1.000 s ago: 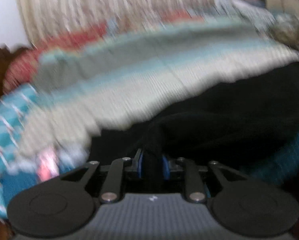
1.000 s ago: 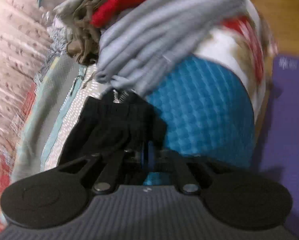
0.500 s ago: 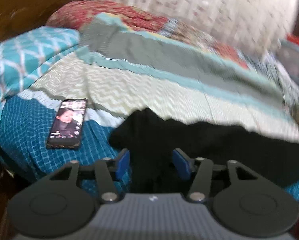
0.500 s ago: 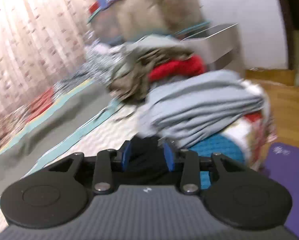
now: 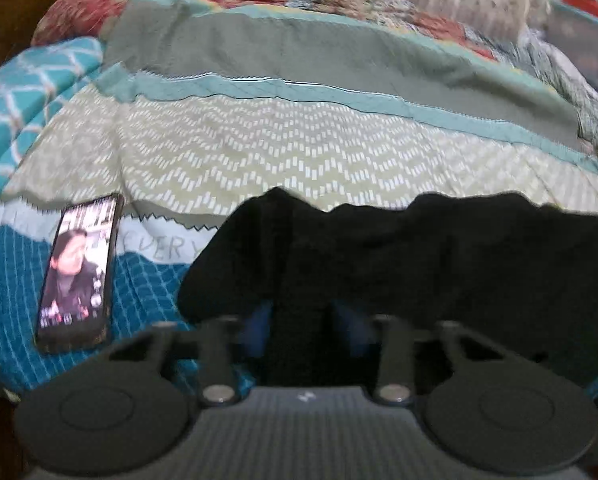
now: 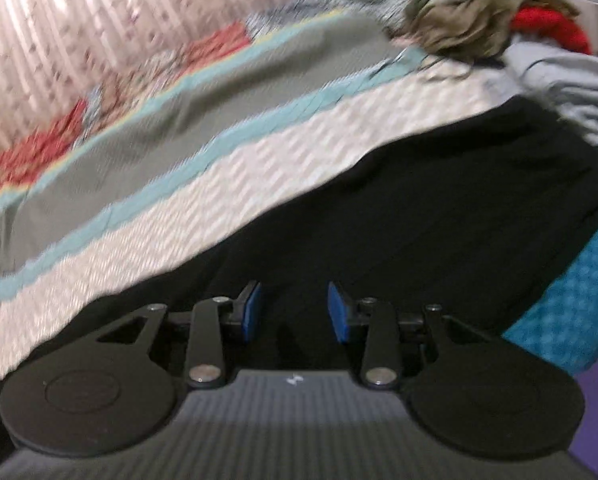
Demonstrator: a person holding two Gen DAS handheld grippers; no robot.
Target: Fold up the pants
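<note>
The black pants (image 5: 439, 264) lie spread along the near edge of a patterned quilt (image 5: 299, 152) on the bed. My left gripper (image 5: 303, 320) sits at their left end; its jaws are closing, and a raised fold of black cloth fills the gap between the blurred blue pads. In the right wrist view the pants (image 6: 439, 208) run from lower left to upper right. My right gripper (image 6: 293, 312) hovers over their middle, open. Its blue pads stand well apart with only flat cloth beneath them.
A phone (image 5: 77, 268) with a lit screen lies on the blue part of the quilt, left of the pants. A teal pillow (image 5: 23, 92) is at far left. A heap of clothes (image 6: 471, 24) and a folded grey garment (image 6: 571, 92) sit beyond the pants' right end.
The left gripper opened, then closed again on the pants' left end as its view swung toward the phone. The right gripper let go of the cloth, opened and swung left over the pants.
</note>
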